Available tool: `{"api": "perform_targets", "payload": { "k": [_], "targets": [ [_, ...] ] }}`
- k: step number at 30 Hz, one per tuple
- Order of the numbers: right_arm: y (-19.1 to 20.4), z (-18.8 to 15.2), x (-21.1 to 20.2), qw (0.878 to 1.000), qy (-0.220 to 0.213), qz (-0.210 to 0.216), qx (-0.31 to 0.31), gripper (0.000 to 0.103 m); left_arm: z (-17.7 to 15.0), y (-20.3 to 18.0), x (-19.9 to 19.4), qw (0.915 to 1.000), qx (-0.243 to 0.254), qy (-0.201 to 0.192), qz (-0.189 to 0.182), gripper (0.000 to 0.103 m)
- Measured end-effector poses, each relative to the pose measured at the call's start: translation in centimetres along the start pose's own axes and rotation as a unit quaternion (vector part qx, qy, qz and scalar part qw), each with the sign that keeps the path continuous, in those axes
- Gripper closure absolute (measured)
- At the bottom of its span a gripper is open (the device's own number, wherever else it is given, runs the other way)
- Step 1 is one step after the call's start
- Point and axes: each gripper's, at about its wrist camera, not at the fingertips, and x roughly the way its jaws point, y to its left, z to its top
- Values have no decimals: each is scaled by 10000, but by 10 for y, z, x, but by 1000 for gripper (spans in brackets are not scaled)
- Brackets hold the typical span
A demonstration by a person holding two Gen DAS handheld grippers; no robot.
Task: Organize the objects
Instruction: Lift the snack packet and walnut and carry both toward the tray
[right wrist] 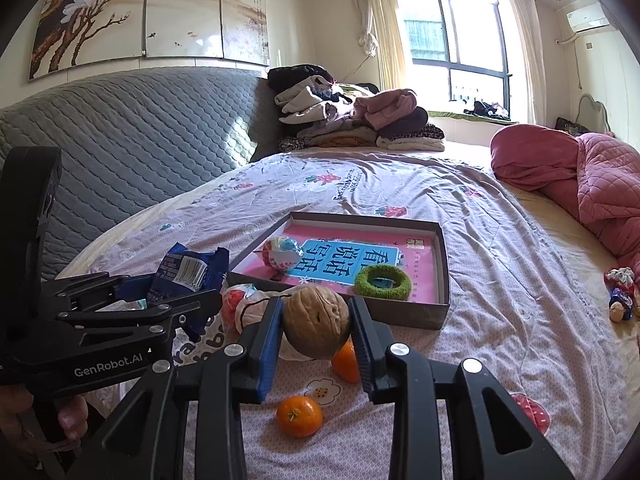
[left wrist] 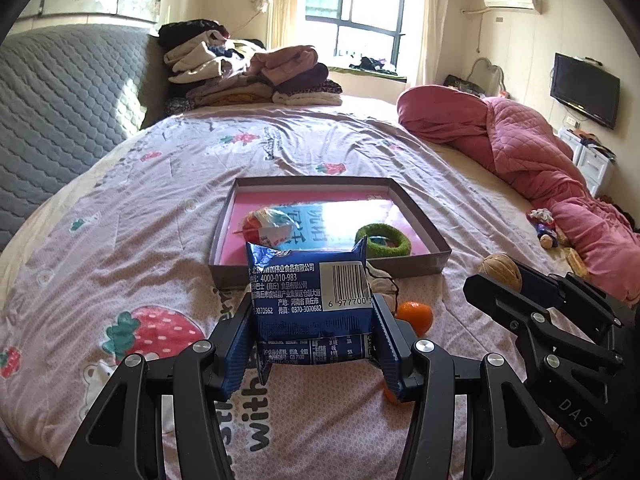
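Observation:
My left gripper (left wrist: 312,316) is shut on a blue snack packet (left wrist: 310,300), held above the bed just in front of the shallow grey box (left wrist: 424,268). My right gripper (right wrist: 316,330) is shut on a walnut (right wrist: 316,326), also raised near the box's front edge. The box (right wrist: 440,312) holds a pink book (right wrist: 344,266), a green ring (right wrist: 382,282) and a wrapped toy ball (right wrist: 282,258). Two tangerines (right wrist: 299,416) (right wrist: 346,360) lie on the sheet below the right gripper. In the left wrist view one tangerine (left wrist: 416,316) shows beside the packet, and the walnut (left wrist: 500,274) sits in the right gripper.
A white pouch with a dark cord (right wrist: 256,308) and a red-white wrapped thing (right wrist: 232,300) lie by the box's near corner. A pink quilt (right wrist: 592,184) is heaped at right, small sweets (right wrist: 620,294) beside it. Folded clothes (right wrist: 360,120) are stacked by the grey headboard (right wrist: 140,140).

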Motion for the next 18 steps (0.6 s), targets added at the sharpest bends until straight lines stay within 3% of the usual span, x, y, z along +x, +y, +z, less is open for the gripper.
{"api": "perform_targets", "payload": {
  "k": [18],
  "targets": [
    [-5, 22, 6, 9996, -264, 37, -65, 70, 25, -4, 7, 9994, 154, -273, 164, 47]
  ]
}}
